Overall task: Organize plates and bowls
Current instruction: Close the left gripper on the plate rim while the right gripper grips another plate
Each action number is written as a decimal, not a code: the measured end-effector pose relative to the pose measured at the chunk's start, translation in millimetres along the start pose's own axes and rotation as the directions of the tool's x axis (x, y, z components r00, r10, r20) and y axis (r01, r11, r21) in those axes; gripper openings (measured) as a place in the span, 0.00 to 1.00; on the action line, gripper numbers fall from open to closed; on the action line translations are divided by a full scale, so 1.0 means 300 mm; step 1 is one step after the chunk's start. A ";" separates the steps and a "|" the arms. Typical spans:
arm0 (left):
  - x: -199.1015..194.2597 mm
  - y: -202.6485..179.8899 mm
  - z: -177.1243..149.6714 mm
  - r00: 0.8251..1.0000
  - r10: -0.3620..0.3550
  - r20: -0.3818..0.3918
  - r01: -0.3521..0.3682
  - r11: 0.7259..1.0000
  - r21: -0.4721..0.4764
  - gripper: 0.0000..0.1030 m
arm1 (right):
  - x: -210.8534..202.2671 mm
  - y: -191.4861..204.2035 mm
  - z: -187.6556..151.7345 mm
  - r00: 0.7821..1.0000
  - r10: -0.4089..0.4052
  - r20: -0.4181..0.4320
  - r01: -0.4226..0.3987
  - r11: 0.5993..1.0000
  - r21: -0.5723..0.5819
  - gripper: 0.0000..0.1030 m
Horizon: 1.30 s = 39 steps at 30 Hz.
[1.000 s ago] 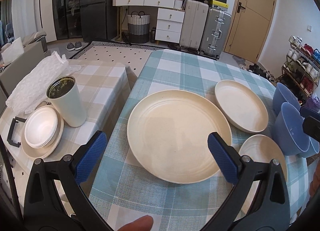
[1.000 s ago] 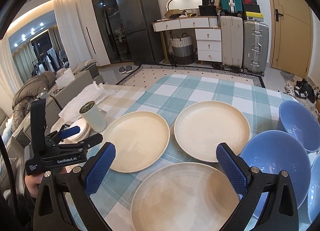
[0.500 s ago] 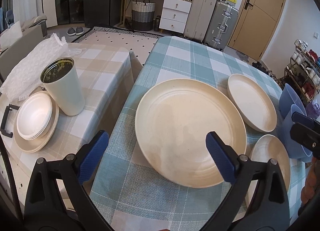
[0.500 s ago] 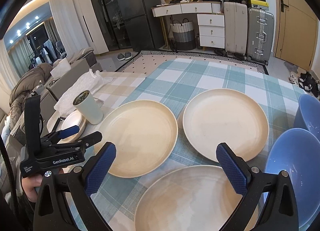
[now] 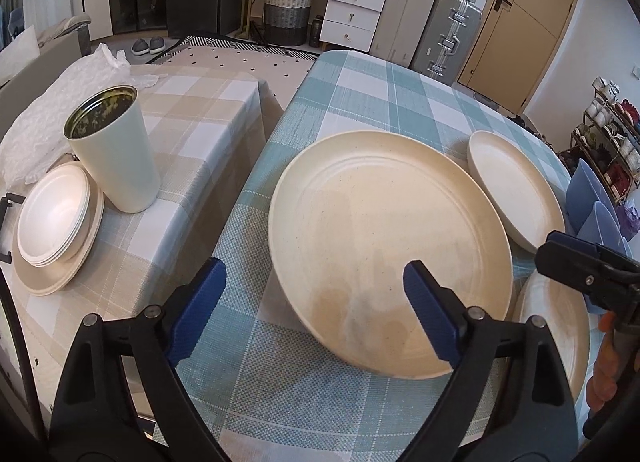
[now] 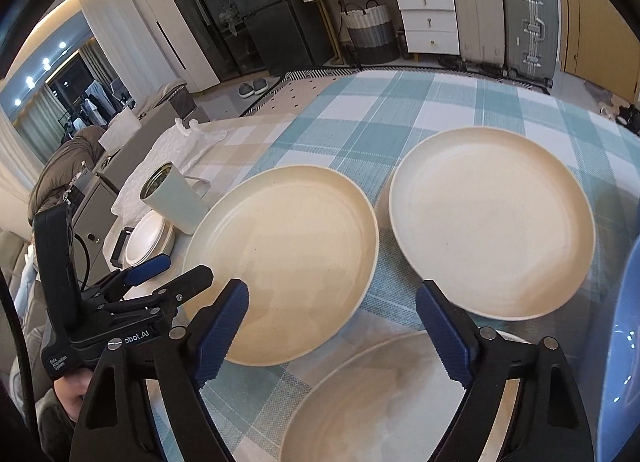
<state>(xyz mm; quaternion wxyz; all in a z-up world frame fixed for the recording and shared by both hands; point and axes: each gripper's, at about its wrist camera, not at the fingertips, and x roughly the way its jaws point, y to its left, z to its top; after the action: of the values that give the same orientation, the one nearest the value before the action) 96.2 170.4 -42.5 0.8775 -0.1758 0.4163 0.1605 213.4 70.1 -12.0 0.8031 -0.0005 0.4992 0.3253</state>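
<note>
A: Hovering my left gripper, jaws spread and empty, over the near rim of the big cream plate at 12 o'clock.

B: And the right?

A: My right gripper is spread too, holding nothing, a second plate at 1 o'clock and a third just below.

B: Progress?

A: Barely started, I'd say. All three plates lie separate on the checked cloth, blue bowls at 3 o'clock untouched. Stacking all remains.

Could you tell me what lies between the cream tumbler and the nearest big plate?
In the left wrist view, between the tumbler and the big plate lie only beige check cloth, the gap between the two tables, then teal cloth. No dishes.
</note>
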 end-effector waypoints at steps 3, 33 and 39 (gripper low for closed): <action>0.011 0.005 -0.005 1.000 0.004 -0.009 -0.004 1.000 0.001 0.84 | 0.024 0.000 0.001 1.000 0.012 -0.013 -0.012 1.000 0.004 0.83; 0.050 0.017 -0.025 0.998 0.060 -0.031 -0.060 0.998 0.022 0.16 | 0.137 -0.012 -0.006 0.992 -0.115 -0.042 0.114 0.993 -0.028 0.19; 0.034 0.015 -0.026 0.997 0.076 -0.017 -0.076 0.996 0.036 0.15 | 0.134 -0.006 -0.009 0.992 -0.123 -0.031 0.121 0.992 -0.045 0.16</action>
<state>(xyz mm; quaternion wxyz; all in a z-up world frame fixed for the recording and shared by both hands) 95.3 172.5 -56.0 0.8699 -0.1458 0.4333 0.1849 223.9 88.8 -46.0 0.8127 -0.0537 0.5048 0.2860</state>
